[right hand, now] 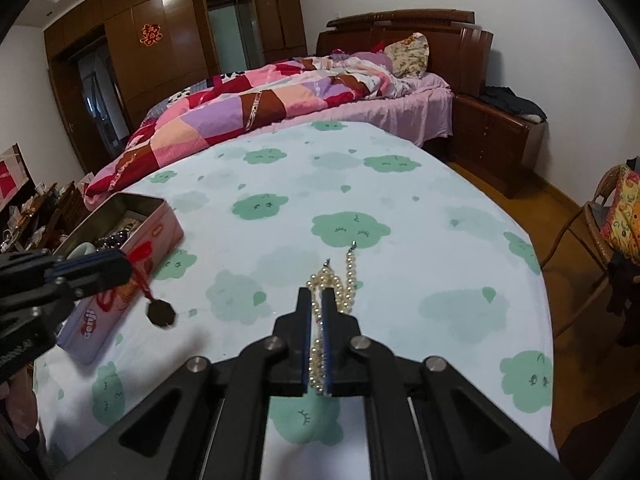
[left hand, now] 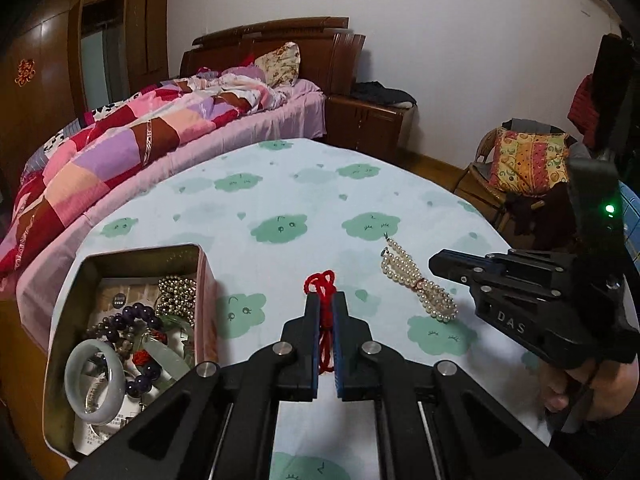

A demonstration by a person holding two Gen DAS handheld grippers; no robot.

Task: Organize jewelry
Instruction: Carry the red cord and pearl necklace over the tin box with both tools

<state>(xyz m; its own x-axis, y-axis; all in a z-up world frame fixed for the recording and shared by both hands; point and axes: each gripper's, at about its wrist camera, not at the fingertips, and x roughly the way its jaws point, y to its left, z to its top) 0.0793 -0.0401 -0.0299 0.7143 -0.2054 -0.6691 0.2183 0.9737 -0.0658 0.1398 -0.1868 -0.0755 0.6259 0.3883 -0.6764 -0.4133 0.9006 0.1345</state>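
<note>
Two tongs clamped — "DAS" right tongs (left hand: 434, 264), "Oonji" tin (right hand: 120, 300)

Your table (left hand: 288, 200) carries a pale cloth printed with green clouds. An open pink tin (left hand: 206, 300) sits directly on it; the pearl strand (left hand: 416, 280) lies right of the tin.

A red braided cord (left hand: 325, 320) with a dark flat pendant (right hand: 161, 313) dangling from it hangs above the worktop. A multi-strand white pearl bracelet (left hand: 416, 280) trails onto the cloth. An open pink rectangular tin (left hand: 132, 264) of bangles and beads sits near the left edge.
</note>
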